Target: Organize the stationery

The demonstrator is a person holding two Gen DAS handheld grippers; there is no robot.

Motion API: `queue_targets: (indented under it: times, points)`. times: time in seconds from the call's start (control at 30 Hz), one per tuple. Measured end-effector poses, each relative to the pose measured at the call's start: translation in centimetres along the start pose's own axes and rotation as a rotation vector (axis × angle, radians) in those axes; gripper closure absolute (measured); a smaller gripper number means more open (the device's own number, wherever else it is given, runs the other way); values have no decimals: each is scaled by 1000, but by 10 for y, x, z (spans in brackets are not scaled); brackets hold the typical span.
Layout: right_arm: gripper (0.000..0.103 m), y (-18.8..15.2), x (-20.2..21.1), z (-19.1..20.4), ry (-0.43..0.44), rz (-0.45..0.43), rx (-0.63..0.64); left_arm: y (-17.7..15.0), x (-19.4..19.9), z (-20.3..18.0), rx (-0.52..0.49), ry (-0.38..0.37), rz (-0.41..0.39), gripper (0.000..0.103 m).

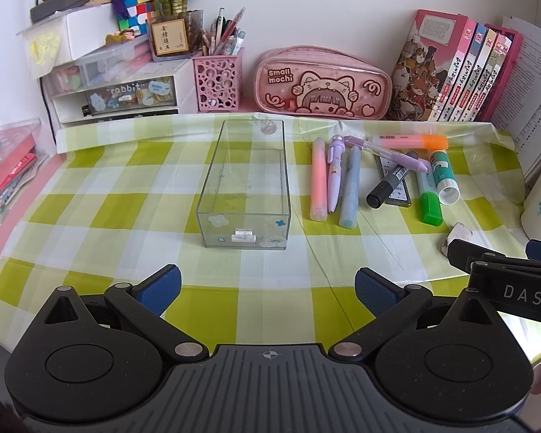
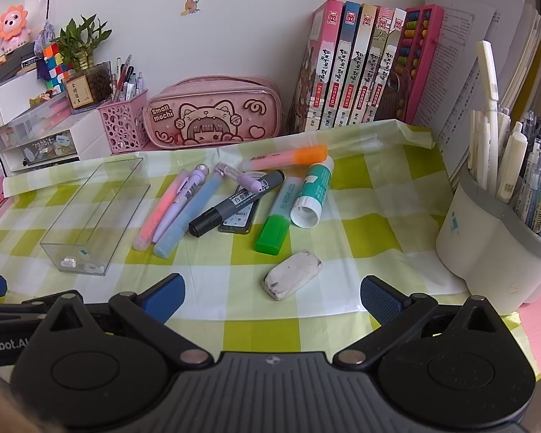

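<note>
Stationery sits loose on the green-and-white checked cloth (image 1: 90, 223), nothing gripped yet.

Left gripper (image 1: 268, 288): jaws spread wide, nothing between the blue pads. Clear plastic box (image 1: 247, 187) lies straight ahead of it, centred on the gap between the fingers but well apart from the tips. Box holds no pens, long axis pointing away from the camera.

Right gripper (image 2: 272, 294): jaws also spread wide, empty. White eraser (image 2: 293, 274) lies on the cloth just ahead of the gap, roughly centred between the pads, not touching either.

Pile is right of the box in both views. Pink highlighter (image 2: 158, 213), lilac pen (image 2: 178, 205) and blue highlighter (image 2: 191, 213) lie side by side, nearest the box. Black marker (image 2: 234, 204) lies diagonally across a dark flat case (image 2: 240, 222). Green-capped highlighter (image 2: 276, 223) sits just beside a glue stick (image 2: 312, 195), whose open end faces the camera. Orange-capped highlighter (image 2: 288, 155) lies crosswise at the far edge of the pile, with a second purple pen (image 2: 240, 176) on top of the heap.

Back row along the wall: pink pencil case (image 1: 322, 84), pink pen cup (image 1: 218, 83), books (image 1: 461, 72). Grey-rimmed pen holder (image 2: 487, 238) stands at the right gripper's right.
</note>
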State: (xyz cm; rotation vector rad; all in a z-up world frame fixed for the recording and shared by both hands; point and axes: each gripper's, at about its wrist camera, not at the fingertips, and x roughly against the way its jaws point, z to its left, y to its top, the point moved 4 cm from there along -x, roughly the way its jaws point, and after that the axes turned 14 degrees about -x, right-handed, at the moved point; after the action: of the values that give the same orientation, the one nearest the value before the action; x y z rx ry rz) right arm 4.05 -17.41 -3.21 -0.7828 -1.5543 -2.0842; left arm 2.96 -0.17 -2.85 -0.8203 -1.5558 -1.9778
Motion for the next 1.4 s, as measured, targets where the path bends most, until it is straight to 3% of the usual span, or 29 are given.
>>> queue_targets:
  times: [0.17, 0.27, 0.43, 0.73, 1.0, 1.13, 1.23, 1.33, 1.4]
  points:
    - [0, 3, -11, -10, -1, -8, -17, -1, -5, 5, 6, 17, -12, 5]
    - [0, 5, -28, -22, 0, 1, -31, -4, -14, 10, -4, 65, -61, 5]
    - [0, 5, -59, -36, -79, 13, -8, -11, -41, 12, -13, 85, -98, 5]
    - [0, 1, -73, -36, -27, -11, 28, -11, -71, 6, -36, 95, -125, 5]
    - [0, 24, -59, -5, 141, -126, 161, -7, -79, 15, 8, 41, -104, 6]
    - [0, 44, -65, 23, 236, -125, 198, -3, -78, 17, 10, 13, -133, 22]
    - [12, 60, -78, 43, 314, -72, 182, 0, -79, 20, 22, 14, -153, 29]
    - [32, 68, -98, 67, 397, 22, 149, 0, -81, 23, 29, 16, -180, 30]
    - [54, 70, -116, 81, 421, 111, 111, 0, -80, 23, 37, 17, -190, 30]
